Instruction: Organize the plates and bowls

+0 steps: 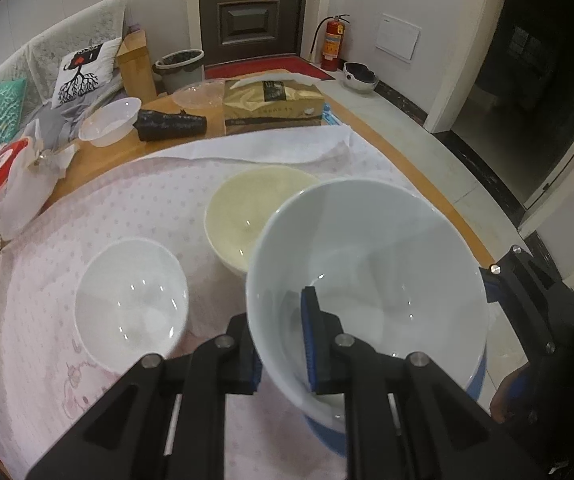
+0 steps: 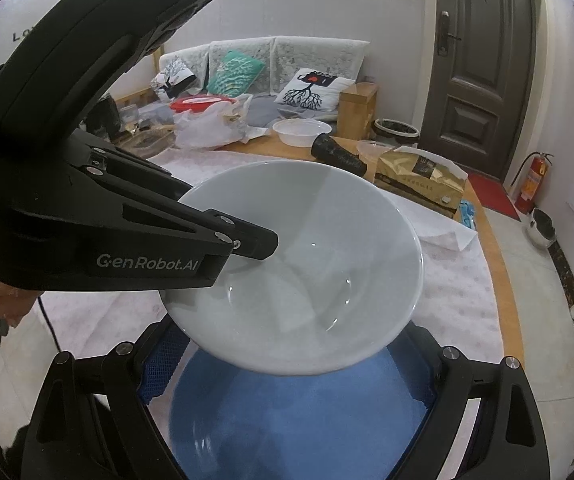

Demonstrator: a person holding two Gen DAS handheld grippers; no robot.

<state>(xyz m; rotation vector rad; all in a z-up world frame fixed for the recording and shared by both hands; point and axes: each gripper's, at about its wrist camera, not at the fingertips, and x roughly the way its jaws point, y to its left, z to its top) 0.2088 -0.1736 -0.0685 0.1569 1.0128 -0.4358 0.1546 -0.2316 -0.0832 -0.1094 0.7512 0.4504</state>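
So the round table point(image 1: 371, 128) has a pale pink dotted cloth point(image 1: 47, 280) over most of it, and both grippers are busy at its near edge. The biggest thing in play is a blue bowl point(image 2: 295, 420), sitting between the right gripper point(image 2: 287, 364) jaws. Those jaws are spread wide, one blue pad on each side of the blue bowl's wall and right up against it, so it looks like a wide grip on that bowl, though the actual pad contact is hard to see.

Nested in the blue bowl, tilted, is a large white bowl point(image 1: 367, 264). The left gripper point(image 1: 283, 344) is pinching its rim: one finger inside the bowl, the other outside, jaws pressed nearly together with just the wall between them. From the right wrist view you can see that left gripper coming in from the side and biting the rim on the side away from the right jaws.

Just beyond the left jaws, past the white bowl's far rim, there's a cream bowl point(image 1: 247, 216) on the cloth. Off to the side of the left jaws, just beside the outer finger, a small white bowl point(image 1: 131, 304) stands upright on the cloth.

Further out past everything: a tissue box point(image 1: 273, 104) and a clear plastic bowl point(image 1: 109, 120).
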